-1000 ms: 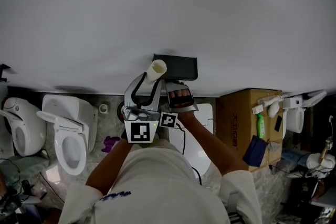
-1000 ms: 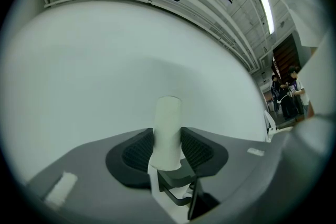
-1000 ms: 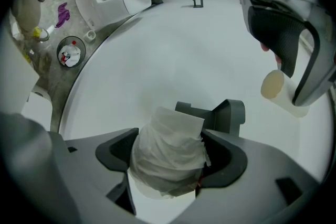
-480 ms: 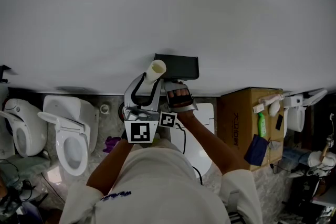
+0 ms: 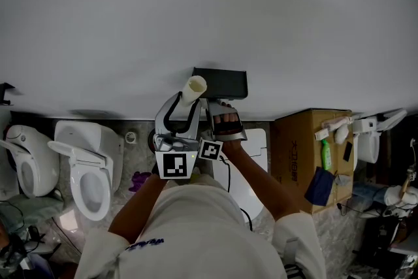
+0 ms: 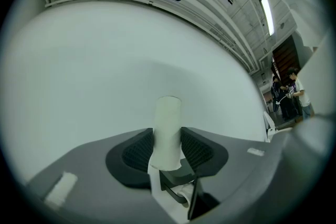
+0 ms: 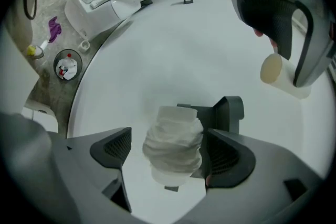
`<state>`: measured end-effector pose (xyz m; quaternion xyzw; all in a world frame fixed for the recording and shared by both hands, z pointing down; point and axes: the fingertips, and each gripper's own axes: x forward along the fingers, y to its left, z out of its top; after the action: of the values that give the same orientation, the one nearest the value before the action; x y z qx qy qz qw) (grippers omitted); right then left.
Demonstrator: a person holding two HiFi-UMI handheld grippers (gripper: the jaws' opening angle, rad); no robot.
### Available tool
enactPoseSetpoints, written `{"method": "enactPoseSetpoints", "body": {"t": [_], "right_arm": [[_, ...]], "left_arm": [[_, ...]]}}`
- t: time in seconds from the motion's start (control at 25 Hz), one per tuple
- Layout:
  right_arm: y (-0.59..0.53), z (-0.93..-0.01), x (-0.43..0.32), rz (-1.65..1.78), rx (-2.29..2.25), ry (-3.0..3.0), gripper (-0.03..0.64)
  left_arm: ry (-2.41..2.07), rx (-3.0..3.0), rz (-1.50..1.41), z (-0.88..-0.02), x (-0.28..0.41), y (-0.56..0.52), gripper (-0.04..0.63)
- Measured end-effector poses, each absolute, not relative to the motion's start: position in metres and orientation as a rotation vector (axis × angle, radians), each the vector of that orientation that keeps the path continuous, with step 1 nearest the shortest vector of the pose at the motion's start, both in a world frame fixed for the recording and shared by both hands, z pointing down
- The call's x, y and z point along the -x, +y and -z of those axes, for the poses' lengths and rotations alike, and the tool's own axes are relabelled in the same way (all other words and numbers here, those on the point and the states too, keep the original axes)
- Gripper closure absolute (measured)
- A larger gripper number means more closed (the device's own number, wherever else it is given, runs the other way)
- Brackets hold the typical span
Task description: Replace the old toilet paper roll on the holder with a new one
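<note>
My left gripper (image 5: pixel 188 100) is shut on the old bare cardboard tube (image 5: pixel 194 85), held up in front of the white wall. In the left gripper view the tube (image 6: pixel 168 131) stands upright between both pads. My right gripper (image 5: pixel 221 108) is at the dark holder (image 5: pixel 225 82) on the wall. In the right gripper view the new white roll (image 7: pixel 174 144) sits against the holder (image 7: pixel 227 112) between the opening jaws of my right gripper (image 7: pixel 169 152). The left pad stands clear of the roll. The tube (image 7: pixel 273 70) shows at upper right.
Two white toilets (image 5: pixel 88 166) stand at the left by the wall. A small bin (image 7: pixel 67 65) and a purple item (image 5: pixel 138 178) lie on the floor. A cardboard box (image 5: pixel 304 153) with a green bottle (image 5: pixel 324 157) stands at the right.
The right gripper has rolled slightly at the holder. The left gripper and the tube have stayed where they were.
</note>
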<state>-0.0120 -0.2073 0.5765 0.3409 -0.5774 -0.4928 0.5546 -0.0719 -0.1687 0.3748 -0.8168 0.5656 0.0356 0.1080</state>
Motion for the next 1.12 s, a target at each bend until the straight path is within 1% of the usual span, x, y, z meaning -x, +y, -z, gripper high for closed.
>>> {"method": "enactPoseSetpoints", "body": {"t": [0.08,0.16,0.28,0.36,0.52,0.64,0.76,0.84,1.0,1.08,1.12], "right_arm": [[-0.204,-0.572,0.005,1.174,-0.862,-1.355,0.160],[-0.197,-0.563,-0.002,1.159,-0.930,-1.378,0.160],[-0.183,-0.551,-0.014,1.037,-1.041,-1.493,0.160],[-0.173,-0.539,-0.021,0.948,-1.132,-1.579,0.163],[-0.159,-0.506,-0.038,0.731,-1.348,-1.758,0.209],[-0.152,-0.480,-0.057,0.510,-1.530,-1.878,0.237],[-0.149,-0.456,-0.069,0.379,-1.648,-2.002,0.295],[-0.146,-0.439,-0.070,0.300,-1.687,-2.125,0.372],[-0.141,-0.409,-0.075,0.184,-1.745,-2.295,0.461],[-0.141,-0.399,-0.079,0.167,-1.774,-2.316,0.526],[-0.140,-0.396,-0.081,0.162,-1.785,-2.317,0.573]], "left_arm": [[1.685,2.419,-0.144,-0.375,0.072,-0.169,0.426],[1.643,2.400,-0.078,-0.375,0.071,-0.167,0.426],[1.677,2.419,-0.141,-0.374,0.073,-0.164,0.426],[1.645,2.398,-0.096,-0.373,0.072,-0.164,0.426],[1.613,2.378,-0.024,-0.374,0.074,-0.162,0.426],[1.638,2.386,-0.063,-0.372,0.075,-0.161,0.426],[1.668,2.402,-0.103,-0.371,0.076,-0.160,0.426],[1.674,2.404,-0.105,-0.370,0.076,-0.158,0.426],[1.719,2.416,-0.201,-0.365,0.078,-0.155,0.426],[1.724,2.416,-0.194,-0.365,0.080,-0.155,0.426],[1.727,2.415,-0.187,-0.365,0.082,-0.154,0.426]]}}
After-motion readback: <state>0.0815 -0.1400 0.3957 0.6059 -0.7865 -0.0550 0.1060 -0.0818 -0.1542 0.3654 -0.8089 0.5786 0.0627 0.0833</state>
